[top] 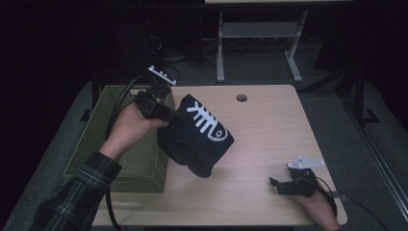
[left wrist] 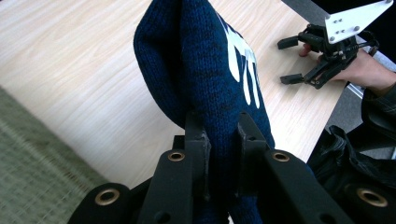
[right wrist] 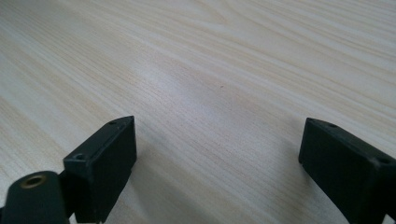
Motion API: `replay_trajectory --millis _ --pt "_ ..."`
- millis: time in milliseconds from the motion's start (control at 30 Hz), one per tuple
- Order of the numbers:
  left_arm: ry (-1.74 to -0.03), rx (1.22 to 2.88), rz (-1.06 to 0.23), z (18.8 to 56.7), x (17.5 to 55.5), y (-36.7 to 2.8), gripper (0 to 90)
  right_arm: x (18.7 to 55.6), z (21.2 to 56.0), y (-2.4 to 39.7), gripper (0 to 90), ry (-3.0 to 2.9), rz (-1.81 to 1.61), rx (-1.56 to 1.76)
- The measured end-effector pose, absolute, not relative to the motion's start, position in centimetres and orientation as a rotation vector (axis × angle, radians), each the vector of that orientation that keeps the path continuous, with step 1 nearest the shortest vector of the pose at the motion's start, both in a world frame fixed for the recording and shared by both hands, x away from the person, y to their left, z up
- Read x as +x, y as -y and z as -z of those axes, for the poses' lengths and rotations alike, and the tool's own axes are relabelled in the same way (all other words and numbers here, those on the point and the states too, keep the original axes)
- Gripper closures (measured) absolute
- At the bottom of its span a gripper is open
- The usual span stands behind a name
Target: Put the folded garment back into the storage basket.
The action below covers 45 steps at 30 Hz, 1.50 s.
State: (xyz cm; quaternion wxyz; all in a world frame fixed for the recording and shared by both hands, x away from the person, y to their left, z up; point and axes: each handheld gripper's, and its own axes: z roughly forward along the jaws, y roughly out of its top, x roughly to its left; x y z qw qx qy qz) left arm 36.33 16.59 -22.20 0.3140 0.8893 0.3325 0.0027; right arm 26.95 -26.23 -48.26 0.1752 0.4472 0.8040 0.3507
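Note:
A dark blue knitted hat (top: 199, 139) with a white fish-bone print hangs above the wooden table (top: 269, 125), lifted off it. My left gripper (top: 175, 118) is shut on the hat's edge; in the left gripper view the knit (left wrist: 210, 79) is pinched between the two black jaws of the left gripper (left wrist: 223, 135). My right gripper (top: 278, 185) rests near the table's front right edge, held by a hand, its jaws wide apart. In the right gripper view the right gripper (right wrist: 217, 149) has only bare wood between its fingers. The right gripper (left wrist: 292, 60) also shows far off in the left gripper view.
A green woven basket (top: 130, 159) stands at the table's left side, under my left forearm. A round cable hole (top: 241, 97) lies near the table's far edge. A metal table frame (top: 260, 33) stands on the floor behind.

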Motion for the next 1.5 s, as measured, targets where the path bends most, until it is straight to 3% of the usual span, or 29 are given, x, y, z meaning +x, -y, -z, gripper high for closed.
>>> replay_trajectory --millis 933,1500 --pt "-1.088 2.194 -0.194 17.1 33.7 -27.7 79.1 27.0 48.3 26.2 10.9 -2.273 -0.989 1.273" --pt "-1.246 2.073 -0.200 18.9 33.7 -33.5 79.1 27.0 48.2 26.2 12.0 -2.267 -0.990 1.275"
